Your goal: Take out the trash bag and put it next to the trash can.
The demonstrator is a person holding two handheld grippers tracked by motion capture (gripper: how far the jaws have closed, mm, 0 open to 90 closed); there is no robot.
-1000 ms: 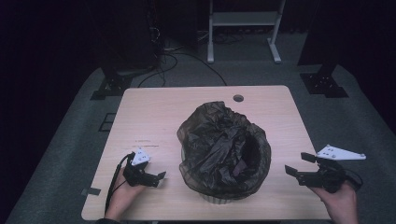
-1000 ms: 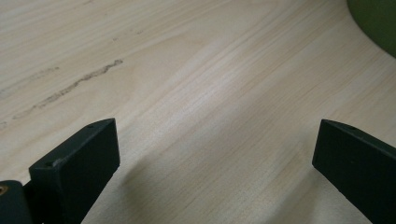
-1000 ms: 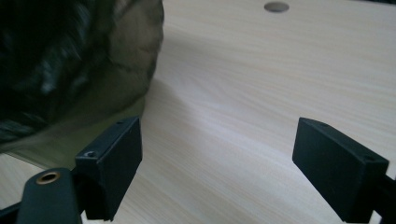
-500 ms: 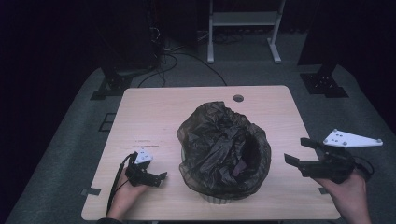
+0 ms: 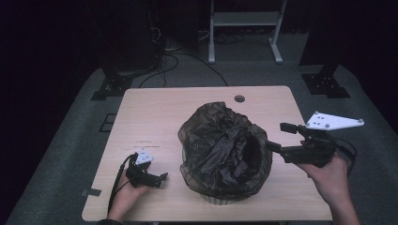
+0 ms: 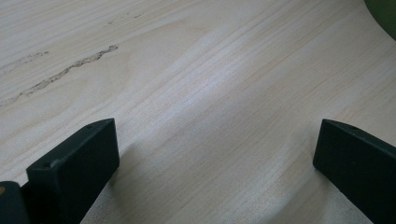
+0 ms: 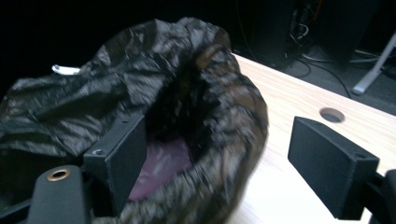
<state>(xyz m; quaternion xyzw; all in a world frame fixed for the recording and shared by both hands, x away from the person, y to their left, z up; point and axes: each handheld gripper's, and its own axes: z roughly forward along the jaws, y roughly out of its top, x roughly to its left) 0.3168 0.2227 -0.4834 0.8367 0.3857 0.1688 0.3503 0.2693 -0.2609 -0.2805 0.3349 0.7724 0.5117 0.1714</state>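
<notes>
One black bag (image 5: 224,150) sits in the middle of the table (image 5: 164,112), pulled over a round bin, I think; the bin is mostly hidden. The right gripper (image 5: 278,138) is raised, jaws wide apart at the bag's edge, likely to grab it. The left gripper (image 5: 159,178) rests low by the table's near edge, jaws apart and holding nothing. Two grippers, one bag.
</notes>
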